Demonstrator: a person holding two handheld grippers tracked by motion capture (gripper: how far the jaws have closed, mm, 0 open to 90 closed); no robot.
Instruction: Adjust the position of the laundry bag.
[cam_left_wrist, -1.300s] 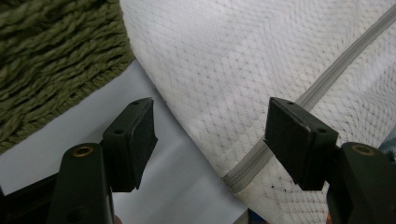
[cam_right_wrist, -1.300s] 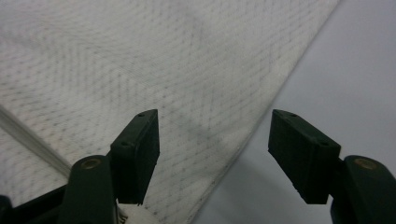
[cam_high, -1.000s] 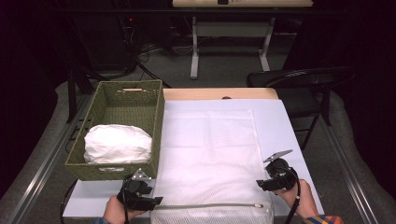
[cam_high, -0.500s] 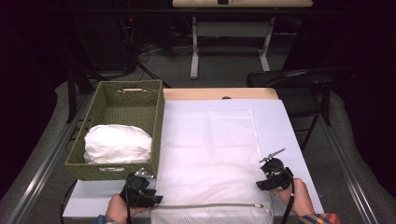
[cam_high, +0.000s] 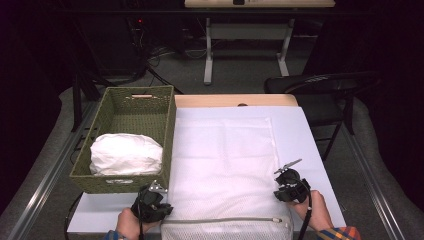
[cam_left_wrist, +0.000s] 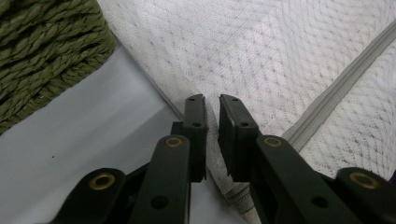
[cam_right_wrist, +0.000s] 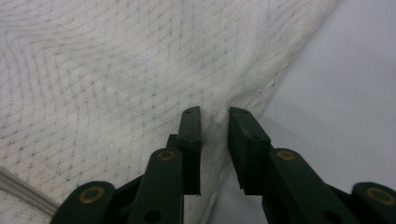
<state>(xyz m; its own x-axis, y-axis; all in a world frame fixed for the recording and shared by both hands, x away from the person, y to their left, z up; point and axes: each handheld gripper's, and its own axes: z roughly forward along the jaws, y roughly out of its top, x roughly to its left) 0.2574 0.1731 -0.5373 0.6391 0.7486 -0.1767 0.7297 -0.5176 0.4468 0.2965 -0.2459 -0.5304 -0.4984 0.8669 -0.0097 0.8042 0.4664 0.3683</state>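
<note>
A white mesh cover (cam_high: 225, 160) lies flat on the white table (cam_high: 307, 135), with a grey zipper (cam_high: 220, 220) running across its near end. My left gripper (cam_high: 161, 206) is at the cover's near left edge. Its jaws (cam_left_wrist: 212, 100) stand almost together, with the cover's edge (cam_left_wrist: 219, 172) pinched between them close to the zipper (cam_left_wrist: 336, 93). My right gripper (cam_high: 281, 189) is at the cover's near right edge. In the right gripper view its jaws (cam_right_wrist: 215, 112) are shut on a raised fold of the mesh (cam_right_wrist: 212, 140).
A green woven basket (cam_high: 100, 181) holding a white bundle (cam_high: 125, 152) stands on the left, its corner (cam_left_wrist: 42, 56) close to my left gripper. A dark chair (cam_high: 325, 90) stands beyond the table's right corner. Bare table shows right of the cover (cam_right_wrist: 345, 84).
My right gripper has shifted slightly left and inward along the cover's edge. The left gripper has barely moved.
</note>
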